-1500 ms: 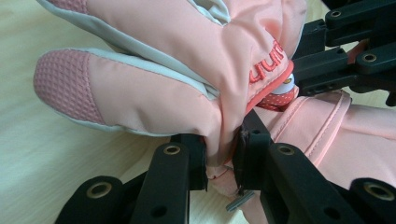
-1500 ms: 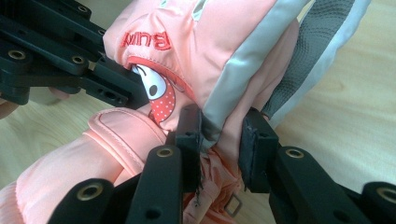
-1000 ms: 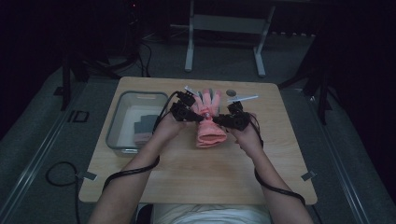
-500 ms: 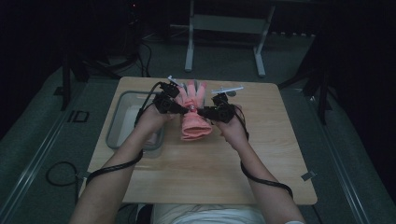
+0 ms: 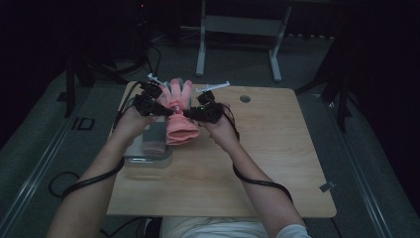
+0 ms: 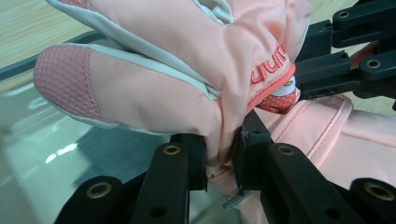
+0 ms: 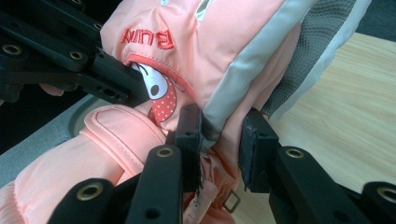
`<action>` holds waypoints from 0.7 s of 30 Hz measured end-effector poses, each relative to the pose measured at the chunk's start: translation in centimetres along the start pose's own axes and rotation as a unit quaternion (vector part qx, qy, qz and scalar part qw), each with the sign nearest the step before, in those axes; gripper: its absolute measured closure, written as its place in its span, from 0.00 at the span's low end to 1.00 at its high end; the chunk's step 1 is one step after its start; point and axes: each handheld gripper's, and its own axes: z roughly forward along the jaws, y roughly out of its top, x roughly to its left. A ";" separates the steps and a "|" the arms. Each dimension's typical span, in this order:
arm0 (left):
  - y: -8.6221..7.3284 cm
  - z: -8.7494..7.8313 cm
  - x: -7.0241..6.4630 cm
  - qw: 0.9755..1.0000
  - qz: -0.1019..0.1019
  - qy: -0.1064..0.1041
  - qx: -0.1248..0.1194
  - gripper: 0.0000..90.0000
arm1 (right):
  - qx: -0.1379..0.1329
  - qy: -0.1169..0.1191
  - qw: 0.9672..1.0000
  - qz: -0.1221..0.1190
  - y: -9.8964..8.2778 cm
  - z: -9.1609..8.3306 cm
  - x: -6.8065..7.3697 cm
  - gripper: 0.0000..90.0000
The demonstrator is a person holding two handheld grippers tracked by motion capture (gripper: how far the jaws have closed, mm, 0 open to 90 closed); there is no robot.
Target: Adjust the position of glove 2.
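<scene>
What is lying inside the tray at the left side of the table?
Inside the tray a grey folded item is visible. The left hand and the pink glove cover the rest of its contents.

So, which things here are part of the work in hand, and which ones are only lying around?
Part of the work:
- pink glove
- left gripper, shut on the glove
- right gripper, shut on the glove
- clear tray, below the glove's left edge

Only lying around:
- grey cloth in the tray
- table's round hole
</scene>
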 end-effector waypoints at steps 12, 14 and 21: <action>-3.5 -3.0 4.6 0.998 -0.047 0.043 0.003 0.85 | 0.015 0.036 0.999 -0.022 2.2 5.9 3.7 0.80; -4.1 -2.9 5.3 0.997 -0.055 0.047 0.005 0.85 | 0.017 0.037 0.999 -0.025 2.2 6.4 3.9 0.80; -5.5 -0.4 7.1 0.996 -0.073 0.038 0.019 0.85 | 0.040 0.028 0.999 -0.018 1.1 9.4 3.7 0.80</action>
